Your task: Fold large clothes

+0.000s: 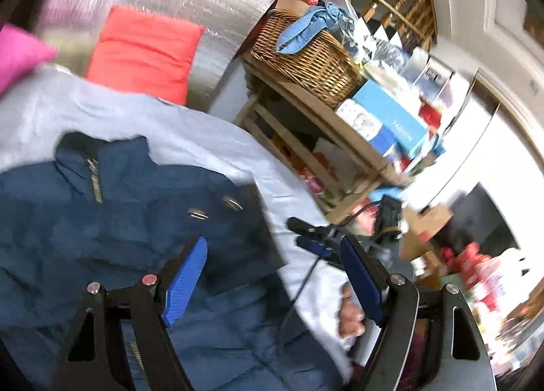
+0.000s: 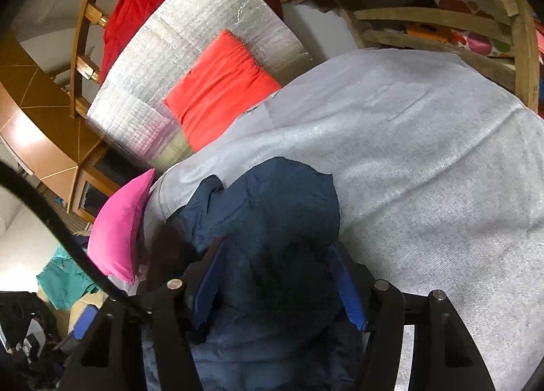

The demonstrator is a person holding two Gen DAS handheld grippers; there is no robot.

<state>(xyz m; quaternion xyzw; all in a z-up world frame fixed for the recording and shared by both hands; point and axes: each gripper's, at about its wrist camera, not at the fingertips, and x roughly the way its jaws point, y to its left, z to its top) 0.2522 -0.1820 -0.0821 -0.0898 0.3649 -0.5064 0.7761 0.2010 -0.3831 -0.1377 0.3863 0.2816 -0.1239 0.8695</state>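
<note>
A navy blue jacket (image 1: 102,221) with a zip and metal snaps lies on a pale grey sheet (image 1: 204,132). My left gripper (image 1: 275,275) hovers above its right part, open wide, with nothing between the blue pads (image 1: 187,278). Beyond it, at the jacket's edge, my right gripper (image 1: 312,241) shows, with a hand (image 1: 350,316) near it. In the right wrist view, my right gripper (image 2: 277,289) points down at a bunched fold of the jacket (image 2: 272,207). The fabric lies between its spread fingers (image 2: 346,289), whose inner faces show. The grey sheet (image 2: 425,169) stretches right.
An orange-red cushion (image 1: 146,50) and a pink cushion (image 2: 119,227) lie beyond the jacket, against a silver foil mat (image 2: 204,16). A wooden shelf (image 1: 306,125) with a wicker basket (image 1: 306,57) and boxes stands at the sheet's far side. A black cable (image 2: 51,221) hangs left.
</note>
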